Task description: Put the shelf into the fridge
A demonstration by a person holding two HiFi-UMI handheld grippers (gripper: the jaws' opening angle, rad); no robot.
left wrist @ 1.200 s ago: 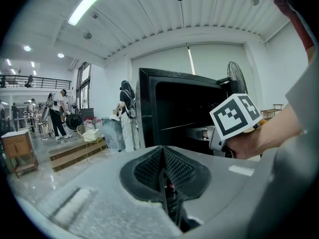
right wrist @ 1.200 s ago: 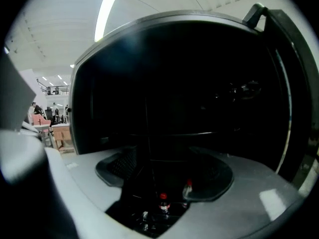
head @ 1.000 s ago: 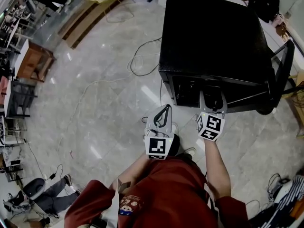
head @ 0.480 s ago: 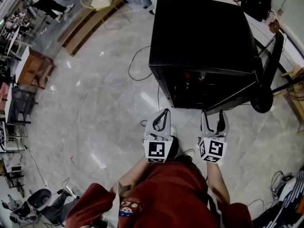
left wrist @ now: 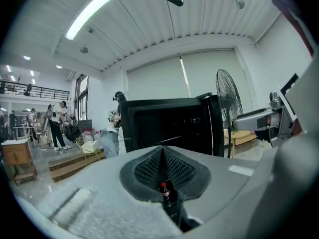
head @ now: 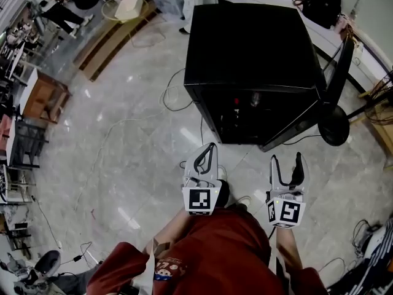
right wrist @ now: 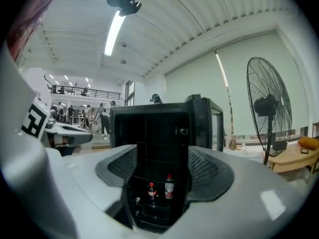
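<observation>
Black fridge (head: 245,48) holds two red-labelled bottles (right wrist: 169,186), print too small to read.

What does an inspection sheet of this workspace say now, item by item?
Surface: glossy stone floor.
Job's things: fridge, door open; wire shelf inside, under two bottles.
Clutter: bag behind fridge.
Grippers: left gripper shut, empty; right gripper open, empty.
Cables: loose cables on floor, left of fridge.
Surroundings: fan right of fridge; desks, people far left.
</observation>
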